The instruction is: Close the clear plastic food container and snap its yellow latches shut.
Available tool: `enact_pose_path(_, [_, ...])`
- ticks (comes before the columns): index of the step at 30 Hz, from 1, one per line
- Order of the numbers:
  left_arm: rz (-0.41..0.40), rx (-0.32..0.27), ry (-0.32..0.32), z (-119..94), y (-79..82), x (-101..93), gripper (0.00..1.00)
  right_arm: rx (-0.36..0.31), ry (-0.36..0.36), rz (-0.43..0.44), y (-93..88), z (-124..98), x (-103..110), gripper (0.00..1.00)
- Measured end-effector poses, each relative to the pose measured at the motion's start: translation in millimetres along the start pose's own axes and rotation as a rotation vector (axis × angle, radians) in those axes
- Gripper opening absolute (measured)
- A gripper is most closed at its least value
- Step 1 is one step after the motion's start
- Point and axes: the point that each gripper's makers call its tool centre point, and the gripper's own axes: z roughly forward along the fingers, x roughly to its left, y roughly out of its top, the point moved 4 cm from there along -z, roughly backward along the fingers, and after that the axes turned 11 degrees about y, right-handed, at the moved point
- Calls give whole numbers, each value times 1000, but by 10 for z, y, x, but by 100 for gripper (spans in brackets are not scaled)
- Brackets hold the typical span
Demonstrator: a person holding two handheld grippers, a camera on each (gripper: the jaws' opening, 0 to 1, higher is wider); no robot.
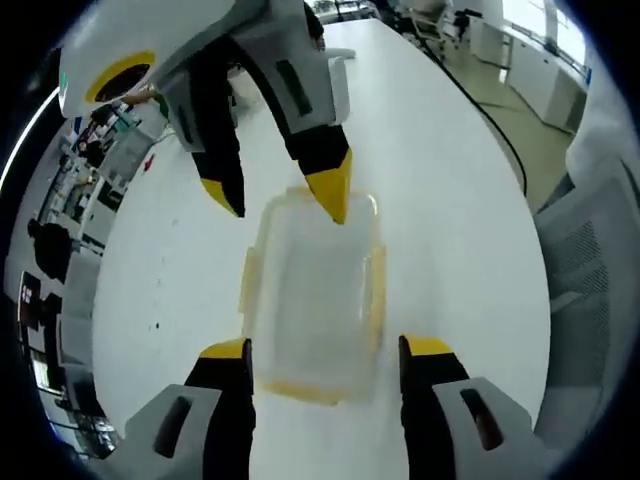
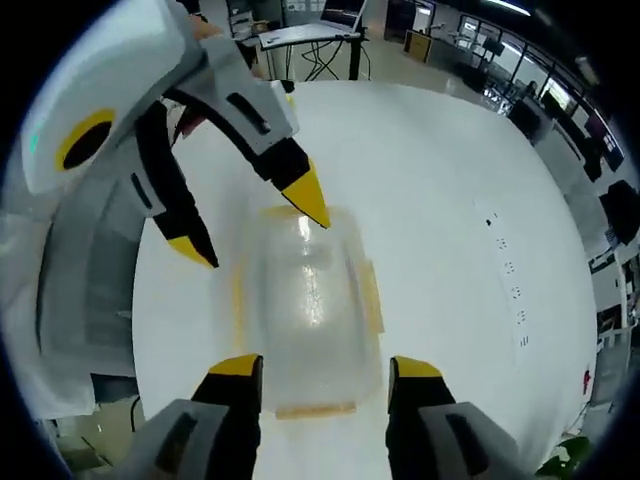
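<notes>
**Both grippers open over the container, end to end**

Yellow-tipped jaws of my left gripper [image 1: 325,350] rise nearest the lens, spread wide and holding nothing; they straddle the near short end of the container [image 1: 312,300], which sits on the white table [image 1: 440,180]. From the right gripper view the same holds: my right gripper [image 2: 325,362] stands open and empty, its tips flanking the container's [image 2: 305,300] opposite short end.

Long axis: the container runs straight away from each camera, so each gripper faces down its length and meets the other head-on. In the left gripper view, one tip of the right gripper [image 1: 285,200] reaches the far rim; whether it touches I cannot tell. Both grippers look about equally near.

Lid: it appears to lie on the box already, though the blur leaves its seating uncertain. Yellow latches [image 1: 375,290] show along the long sides and at the near short end, seemingly not yet snapped.

Judgement: the side latches lie crosswise to my jaws, so pressing them calls for turning or shifting sideways.
</notes>
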Motion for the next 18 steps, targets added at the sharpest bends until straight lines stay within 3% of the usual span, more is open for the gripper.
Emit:
enact_pose_path(6, [5,18,8,32,-82,47,58,50,-14,-47,-102,23,36,55])
enact_pose_path(11, [-9,15,-8,66,-106,52,66,54,-30,-59,-158,31,38,60])
enact_pose_path(18, [6,30,-14,123,-159,64,68,46,-43,-85,-203,82,74,63])
